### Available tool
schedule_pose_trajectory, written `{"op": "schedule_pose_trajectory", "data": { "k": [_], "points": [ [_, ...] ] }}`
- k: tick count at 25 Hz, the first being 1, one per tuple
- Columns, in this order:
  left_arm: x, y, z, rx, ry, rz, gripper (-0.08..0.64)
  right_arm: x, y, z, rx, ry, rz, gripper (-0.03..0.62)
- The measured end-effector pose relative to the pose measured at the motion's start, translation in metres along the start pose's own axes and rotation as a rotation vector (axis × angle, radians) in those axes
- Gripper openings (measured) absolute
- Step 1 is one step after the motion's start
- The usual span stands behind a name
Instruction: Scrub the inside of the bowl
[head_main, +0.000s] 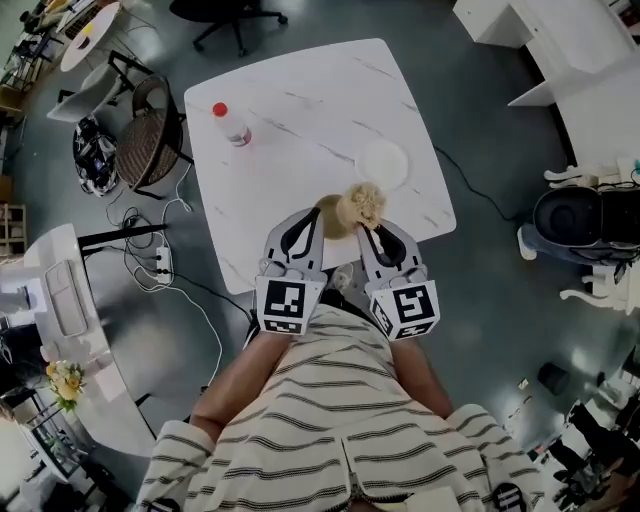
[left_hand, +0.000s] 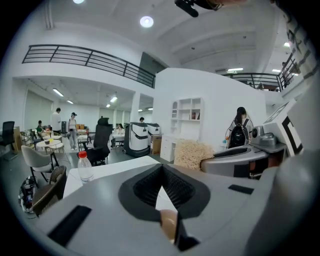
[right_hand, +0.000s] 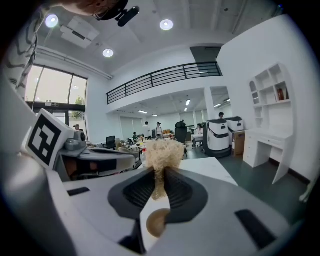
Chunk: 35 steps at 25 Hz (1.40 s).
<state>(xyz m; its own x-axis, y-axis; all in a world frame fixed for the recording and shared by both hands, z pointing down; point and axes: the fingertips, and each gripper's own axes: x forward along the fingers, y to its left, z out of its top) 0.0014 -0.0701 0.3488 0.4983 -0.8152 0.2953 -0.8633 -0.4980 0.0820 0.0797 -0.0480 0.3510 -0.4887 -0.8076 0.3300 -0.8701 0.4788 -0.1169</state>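
Observation:
A white bowl (head_main: 383, 165) sits on the white marble table (head_main: 300, 110), right of its centre. My right gripper (head_main: 366, 228) is shut on a tan fibrous scrubber (head_main: 362, 205), whose tuft sticks up past the fingertips (right_hand: 161, 156). It hovers over the table's near edge, short of the bowl. My left gripper (head_main: 312, 218) is beside it on the left, jaws closed together with nothing between them (left_hand: 160, 186). In the left gripper view the scrubber (left_hand: 192, 154) shows to the right. The bowl is hidden in both gripper views.
A clear plastic bottle with a red cap (head_main: 231, 124) stands at the table's far left (left_hand: 85, 166). A wicker chair (head_main: 150, 140) is left of the table, with cables on the floor nearby. White desks and people fill the room beyond.

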Motion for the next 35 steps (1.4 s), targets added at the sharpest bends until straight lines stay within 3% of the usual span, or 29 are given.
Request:
{"op": "schedule_pose_trajectory", "data": {
  "k": [18,35],
  "points": [
    [0.016,0.020,-0.065,-0.038,0.157,-0.029,0.005,0.038,-0.001,-0.072,0.084,0.192,-0.004,0.061],
    [0.028,0.019,-0.142,-0.180,0.367,-0.036,0.005,0.050,-0.010,-0.130,0.145,0.351,0.024,0.063]
  ]
}}
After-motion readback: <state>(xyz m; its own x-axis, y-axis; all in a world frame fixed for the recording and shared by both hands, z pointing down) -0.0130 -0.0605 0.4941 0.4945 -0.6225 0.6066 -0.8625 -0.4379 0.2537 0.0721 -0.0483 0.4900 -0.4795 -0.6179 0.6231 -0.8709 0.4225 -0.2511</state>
